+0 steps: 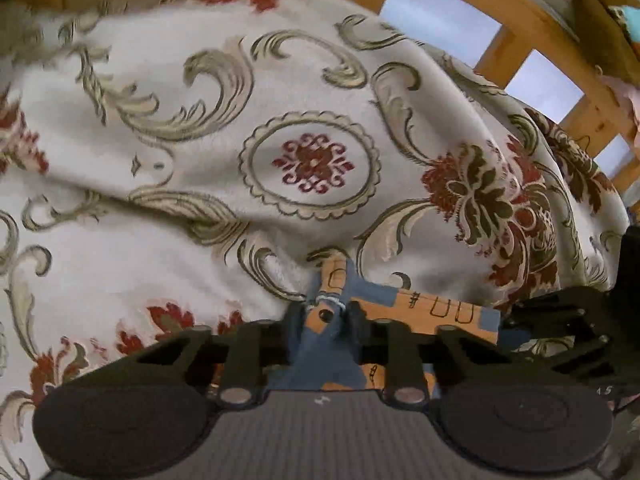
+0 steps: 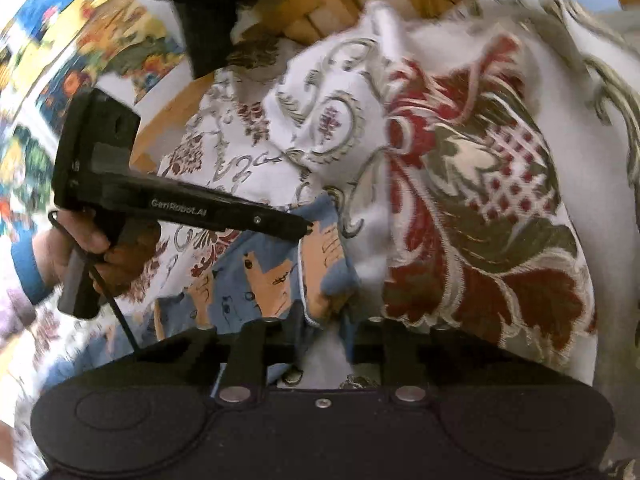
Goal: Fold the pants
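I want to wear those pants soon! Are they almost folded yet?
Not yet. Nothing looks folded: the blue and orange pants lie bunched on the flowery bedspread. In hand now: the left gripper and right gripper each have their jaws pinched shut on an edge of the cloth. Still left: spreading the pants flat, folding them, and smoothing them.

A home bedroom is showing here: a cream floral-patterned bedspread (image 1: 280, 128) is lying against a wooden slatted bed frame (image 1: 500, 52).
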`<state>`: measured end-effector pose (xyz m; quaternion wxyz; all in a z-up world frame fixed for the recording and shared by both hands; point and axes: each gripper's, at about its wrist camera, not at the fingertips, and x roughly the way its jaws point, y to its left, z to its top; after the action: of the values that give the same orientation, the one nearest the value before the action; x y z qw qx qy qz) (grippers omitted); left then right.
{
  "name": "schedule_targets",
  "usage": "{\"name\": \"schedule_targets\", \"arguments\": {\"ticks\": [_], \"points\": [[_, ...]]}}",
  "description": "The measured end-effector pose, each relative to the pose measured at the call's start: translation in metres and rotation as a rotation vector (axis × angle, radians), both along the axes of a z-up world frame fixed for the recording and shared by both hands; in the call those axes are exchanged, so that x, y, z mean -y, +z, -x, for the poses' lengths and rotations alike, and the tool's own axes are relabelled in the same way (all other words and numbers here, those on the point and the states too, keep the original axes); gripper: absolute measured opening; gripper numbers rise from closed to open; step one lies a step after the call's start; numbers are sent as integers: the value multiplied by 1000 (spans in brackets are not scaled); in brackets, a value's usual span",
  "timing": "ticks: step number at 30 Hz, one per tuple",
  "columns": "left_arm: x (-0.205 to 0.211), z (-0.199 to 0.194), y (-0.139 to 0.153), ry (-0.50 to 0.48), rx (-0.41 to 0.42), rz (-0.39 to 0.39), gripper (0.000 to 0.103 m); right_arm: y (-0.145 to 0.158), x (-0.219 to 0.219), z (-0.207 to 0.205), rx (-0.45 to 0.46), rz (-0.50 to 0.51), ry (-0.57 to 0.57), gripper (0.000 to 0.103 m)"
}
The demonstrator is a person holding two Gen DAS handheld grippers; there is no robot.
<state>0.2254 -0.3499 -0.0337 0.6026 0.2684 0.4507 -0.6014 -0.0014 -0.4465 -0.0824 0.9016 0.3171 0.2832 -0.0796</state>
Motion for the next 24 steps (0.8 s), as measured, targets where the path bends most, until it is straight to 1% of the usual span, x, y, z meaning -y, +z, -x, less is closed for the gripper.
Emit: {"name": "schedule_targets", "arguments": {"ticks": [1,3,6,7,8,9,10,12,13,14,15,16,17,18,20,21,22,24], "points": [[-6,5,3,0,21,15,18,3,-6,0,5,56,10,16],[-15,15,10,-2,54,58,15,15,-26,3,33,242,41,15],[-38,29,24,-1,99,182,15,32,-65,16,102,602,81,15],[-44,33,28,-10,110,233,16,33,-75,19,102,695,88,15],[-50,34,29,-13,115,274,16,30,-82,19,83,759,99,15],[-46,33,30,-12,121,286,20,26,-83,18,59,766,108,15],[-43,34,24,-7,134,277,29,20,-80,15,26,743,109,15],[-28,36,4,23,172,211,30,8,-65,8,-59,631,98,19],[-26,35,-3,42,183,179,31,5,-56,7,-77,554,85,21],[-22,35,-8,59,177,169,34,4,-46,10,-68,479,61,26],[-12,34,-10,79,168,176,45,4,-35,13,-48,398,41,31],[-15,33,-10,113,177,188,59,4,-27,15,-35,340,29,38],[-18,32,-8,142,193,199,65,4,-20,17,-18,276,20,43],[-22,32,-6,169,216,212,73,2,-15,19,-1,210,7,46],[-34,32,1,232,253,247,77,0,-9,20,18,135,-15,56],[-39,31,3,255,247,261,80,0,-9,20,22,120,-19,58],[-45,30,5,280,221,275,82,2,-10,19,22,112,-26,61],[-54,24,6,329,123,287,82,1,-11,17,20,105,-48,61]]}}
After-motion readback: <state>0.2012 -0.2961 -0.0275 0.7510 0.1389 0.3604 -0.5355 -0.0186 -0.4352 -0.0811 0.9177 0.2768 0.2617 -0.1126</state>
